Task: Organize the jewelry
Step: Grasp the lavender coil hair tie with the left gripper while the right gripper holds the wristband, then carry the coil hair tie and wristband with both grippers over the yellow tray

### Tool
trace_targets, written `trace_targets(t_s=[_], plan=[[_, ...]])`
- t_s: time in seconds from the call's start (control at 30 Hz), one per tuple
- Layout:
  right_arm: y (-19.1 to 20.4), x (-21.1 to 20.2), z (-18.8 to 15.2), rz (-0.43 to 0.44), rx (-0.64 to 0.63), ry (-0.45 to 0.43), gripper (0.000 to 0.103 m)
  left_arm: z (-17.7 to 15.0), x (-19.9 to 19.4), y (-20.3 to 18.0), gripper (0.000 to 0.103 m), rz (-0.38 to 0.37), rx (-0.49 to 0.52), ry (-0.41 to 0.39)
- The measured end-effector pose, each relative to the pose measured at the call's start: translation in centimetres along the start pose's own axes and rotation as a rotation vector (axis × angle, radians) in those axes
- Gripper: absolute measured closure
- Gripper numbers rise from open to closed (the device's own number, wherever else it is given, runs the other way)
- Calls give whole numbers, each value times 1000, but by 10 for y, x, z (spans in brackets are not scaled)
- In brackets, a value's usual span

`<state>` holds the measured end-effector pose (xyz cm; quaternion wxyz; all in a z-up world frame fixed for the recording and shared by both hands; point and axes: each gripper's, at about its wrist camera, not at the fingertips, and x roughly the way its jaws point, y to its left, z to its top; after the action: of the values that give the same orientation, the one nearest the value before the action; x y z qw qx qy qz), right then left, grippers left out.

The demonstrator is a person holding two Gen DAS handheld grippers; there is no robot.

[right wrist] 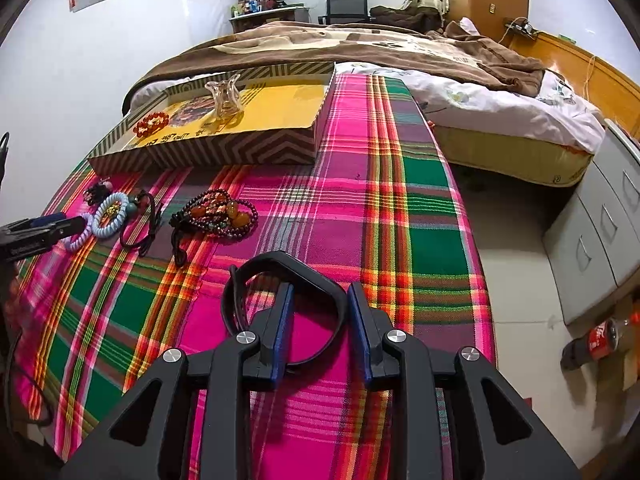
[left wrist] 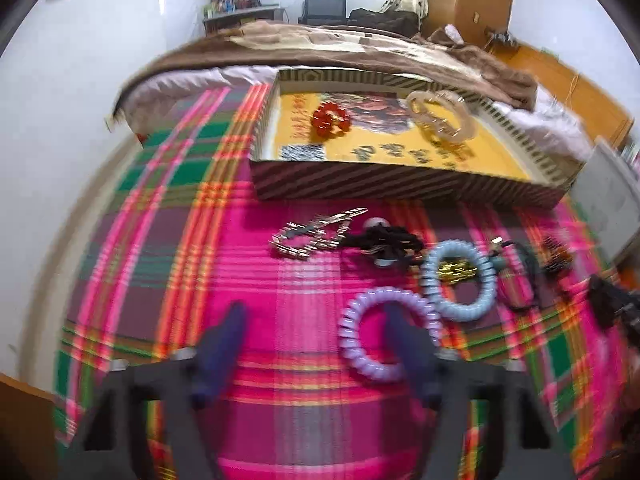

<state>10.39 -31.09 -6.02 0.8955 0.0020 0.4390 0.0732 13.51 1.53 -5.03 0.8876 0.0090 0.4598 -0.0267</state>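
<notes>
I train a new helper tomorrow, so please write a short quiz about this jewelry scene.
1. True or false: the red bracelet lies in the box.
2. One finger of the left tongs is inside which item? A purple ring; B blue ring; C clear bangle.
3. Fill in: the black band lies at the ___ tongs.
Key: 1 true; 2 A; 3 right.

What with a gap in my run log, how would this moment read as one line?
left gripper | jaws open | one finger inside lilac coil bracelet | right gripper | jaws open | astride black band
</notes>
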Motion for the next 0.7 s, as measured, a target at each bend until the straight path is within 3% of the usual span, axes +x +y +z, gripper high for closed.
trace_targets(t_s=[0.13, 0.2, 0.27, 0.7], plan=[[1, 0, 0, -5, 2, -2, 79, 1, -2, 3, 61, 0, -6, -7], [0, -1, 0, -5, 10, -4, 83, 1, -3, 5, 80, 1, -7, -12], [-1, -2, -1, -2, 20, -7, 84, 2, -3, 8, 92, -3, -20, -11], [-4, -20, 3, -4, 57, -68, 87, 2, -15, 18, 94, -38, -60, -37]])
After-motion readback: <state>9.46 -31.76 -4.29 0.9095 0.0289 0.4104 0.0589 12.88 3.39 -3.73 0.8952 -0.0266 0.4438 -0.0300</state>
